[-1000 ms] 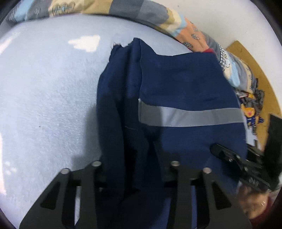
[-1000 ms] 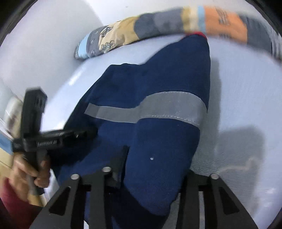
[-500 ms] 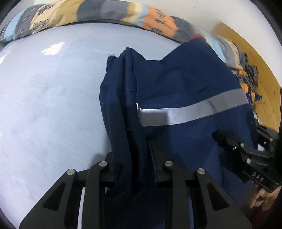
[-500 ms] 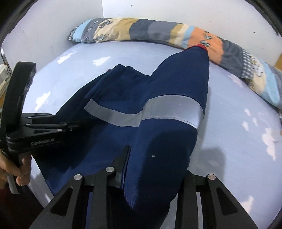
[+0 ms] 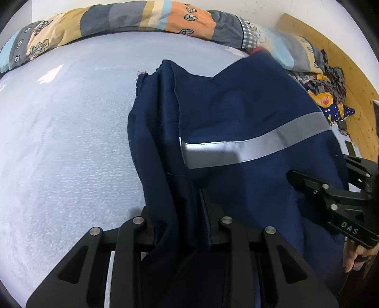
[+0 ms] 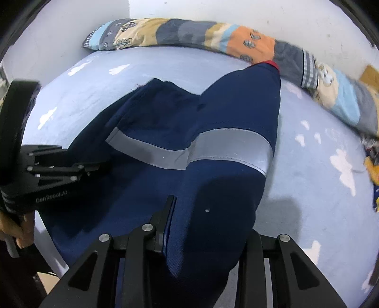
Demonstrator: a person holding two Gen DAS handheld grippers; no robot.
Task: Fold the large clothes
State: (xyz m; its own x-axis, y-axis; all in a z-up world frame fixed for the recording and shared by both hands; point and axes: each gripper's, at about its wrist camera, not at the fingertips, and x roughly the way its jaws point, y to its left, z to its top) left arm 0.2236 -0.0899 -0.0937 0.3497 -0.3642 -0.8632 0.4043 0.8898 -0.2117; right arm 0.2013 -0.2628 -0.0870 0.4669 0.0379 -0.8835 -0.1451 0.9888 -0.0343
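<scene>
A large navy garment [image 5: 236, 113] with a grey reflective stripe [image 5: 248, 147] lies stretched over the bed, its far end reaching the quilt. My left gripper [image 5: 182, 213] is shut on a bunched fold at the garment's near left edge. My right gripper [image 6: 208, 225] is shut on the near right part of the same garment [image 6: 213, 113], below the stripe [image 6: 225, 147]. Each view shows the other gripper from the side: the right gripper [image 5: 331, 201] and the left gripper [image 6: 59, 170], both lying against the cloth.
The bed has a light blue sheet [image 5: 59, 142] with white clouds [image 6: 341, 165]. A patchwork quilt roll [image 5: 142, 19] lines the far side by the wall. A wooden board [image 5: 343, 59] and a heap of clothes [image 5: 329, 94] stand at the right. A hand [image 6: 14, 227] holds the left gripper.
Both grippers have moved across the bed with the garment's near end still held. The quilt and the wooden board now show more fully. The grips look the same.
</scene>
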